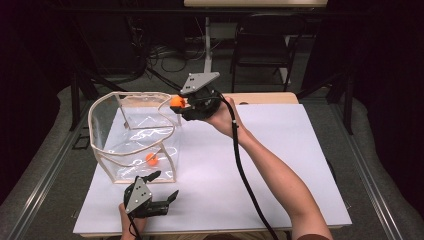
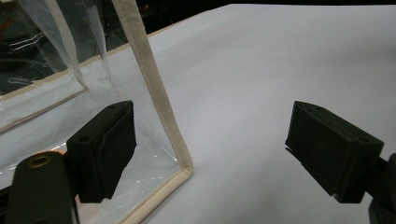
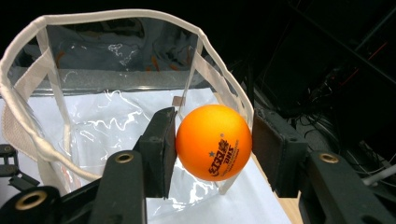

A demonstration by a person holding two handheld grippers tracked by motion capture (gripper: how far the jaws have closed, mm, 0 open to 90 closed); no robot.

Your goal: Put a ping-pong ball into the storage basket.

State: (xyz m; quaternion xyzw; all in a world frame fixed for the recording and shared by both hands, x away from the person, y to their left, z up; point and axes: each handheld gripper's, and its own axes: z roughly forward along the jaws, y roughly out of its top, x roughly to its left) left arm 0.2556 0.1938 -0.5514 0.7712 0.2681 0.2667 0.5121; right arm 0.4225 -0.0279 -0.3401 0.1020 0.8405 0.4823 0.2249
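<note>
A clear plastic bag (image 1: 131, 93) with beige trim stands open on the left of the white sheet (image 1: 280, 165). One orange ball (image 1: 151, 159) lies on its floor. My right gripper (image 1: 181, 106) hovers at the bag's far right rim, shut on a second orange ball (image 1: 176, 102). In the right gripper view that ball (image 3: 210, 144) sits pinched between the two black pads of my right gripper (image 3: 214, 128), above the bag's rim (image 3: 107, 16). My left gripper (image 1: 165, 185) rests open by the bag's near right corner. In its own view, the left gripper (image 2: 215, 144) has its jaws set wide beside the bag's beige corner seam (image 2: 149, 79).
The white sheet covers most of the table, and its bare part stretches to the right of the bag. A black cable (image 1: 240, 165) trails from the right gripper along the forearm. A dark chair (image 1: 262, 47) and floor cables lie beyond the table's far edge.
</note>
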